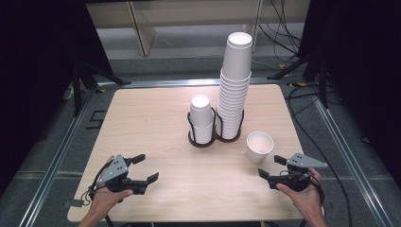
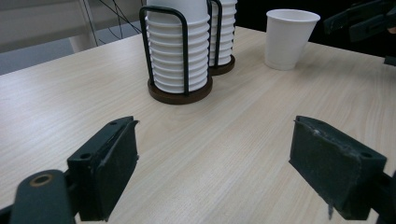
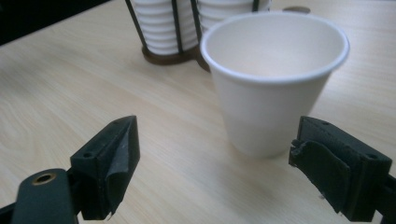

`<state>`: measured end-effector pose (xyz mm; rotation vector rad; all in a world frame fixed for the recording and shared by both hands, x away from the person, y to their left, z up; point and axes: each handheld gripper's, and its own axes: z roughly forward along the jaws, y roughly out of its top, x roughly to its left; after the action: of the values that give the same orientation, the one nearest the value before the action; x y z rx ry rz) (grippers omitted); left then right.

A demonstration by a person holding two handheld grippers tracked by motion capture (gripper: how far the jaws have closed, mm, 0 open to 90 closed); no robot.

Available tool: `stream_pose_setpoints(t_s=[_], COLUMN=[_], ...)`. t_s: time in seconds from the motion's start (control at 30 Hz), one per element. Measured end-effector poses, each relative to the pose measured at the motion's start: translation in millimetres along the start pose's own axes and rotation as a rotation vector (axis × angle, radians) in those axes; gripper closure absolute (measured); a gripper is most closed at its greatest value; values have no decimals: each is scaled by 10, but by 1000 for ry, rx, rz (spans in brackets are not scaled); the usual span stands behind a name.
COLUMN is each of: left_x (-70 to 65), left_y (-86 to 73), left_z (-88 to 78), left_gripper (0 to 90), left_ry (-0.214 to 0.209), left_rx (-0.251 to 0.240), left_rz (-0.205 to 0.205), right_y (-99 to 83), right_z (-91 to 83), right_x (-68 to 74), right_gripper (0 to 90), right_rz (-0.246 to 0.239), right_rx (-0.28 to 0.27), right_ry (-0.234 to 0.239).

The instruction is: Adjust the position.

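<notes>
A single white paper cup point(image 1: 259, 146) stands upright and open-mouthed on the right side of the pale wooden counter point(image 1: 156, 113), just right of and nearer than two dark wire holders. The right tongs point(image 1: 273, 166), held in a hand point(image 1: 305, 197) at the near right edge, point toward the cup with jaws spread and nothing between them; seen from the right gripper view, the cup point(image 3: 273, 79) stands close ahead, apart from both pads. The left tongs point(image 1: 145, 168) rest low at the near left, likewise released, gripping nothing (bare wood lies between the pads in the left gripper view). At the counter's middle, the left holder point(image 1: 202, 135) keeps a short stack of cups point(image 1: 201, 118); the right holder point(image 1: 230, 132), touching it, keeps a tall stack point(image 1: 234, 85) that leans slightly right.
</notes>
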<state>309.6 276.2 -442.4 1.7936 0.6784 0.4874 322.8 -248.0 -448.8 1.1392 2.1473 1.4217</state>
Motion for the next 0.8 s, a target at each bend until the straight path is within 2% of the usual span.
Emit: stream_pose_setpoints(t_s=[0.03, 0.07, 0.1, 0.17, 0.23, 0.3, 0.37, 0.43, 0.47, 0.53, 0.6, 0.63, 0.67, 0.7, 0.73, 0.77, 0.8], left_x=[3, 6, 6, 11, 27, 38, 46, 51, 53, 52, 48, 45, 44, 45, 45, 47, 44], left_y=[1, 2, 2, 4, -3, 0, 5, 2, 1, -4, -11, -6, -8, -8, -9, -14, -10], left_z=[-1, 2, 2, 3, 25, 26, 16, 21, 23, 25, 33, 18, 19, 17, 17, 24, 9], left_gripper=[149, 149, 149, 149, 149, 149, 149, 149, 149, 149, 149, 149, 149, 149, 149, 149, 149], left_ry=[1, 2, 2, 4, -8, -6, 7, 9, 9, 6, 0, 8, 7, 7, 8, -1, 9], left_rx=[1, -1, -1, 5, -16, -11, 5, 3, 4, 7, -2, 16, 13, 13, 11, -4, 12], left_rz=[0, -3, -3, -9, -12, -16, -17, -20, -21, -18, -22, -18, -20, -20, -20, -22, -22], right_y=[27, 69, 69, 137, 151, 174, 181, 201, 210, 235, 259, 266, 274, 274, 280, 296, 296], right_z=[-15, -20, -20, -58, -63, -69, -48, -71, -73, -95, -114, -117, -118, -118, -110, -112, -112], right_x=[26, 105, 105, 171, 192, 219, 224, 218, 227, 231, 219, 228, 247, 247, 231, 232, 232], right_gripper=[152, 152, 152, 152, 152, 152, 152, 153, 152, 153, 152, 153, 153, 153, 153, 153, 153], right_rz=[-9, 10, 10, -21, -18, -27, -18, -25, -4, 5, -14, -7, 11, 11, -13, -10, -10], right_rx=[-4, -24, -24, -20, -25, -21, -37, -32, -41, -51, -58, -61, -56, -56, -61, -49, -49], right_ry=[8, 32, 32, 44, 46, 39, 52, 38, 52, 49, 47, 43, 43, 43, 38, 37, 37])
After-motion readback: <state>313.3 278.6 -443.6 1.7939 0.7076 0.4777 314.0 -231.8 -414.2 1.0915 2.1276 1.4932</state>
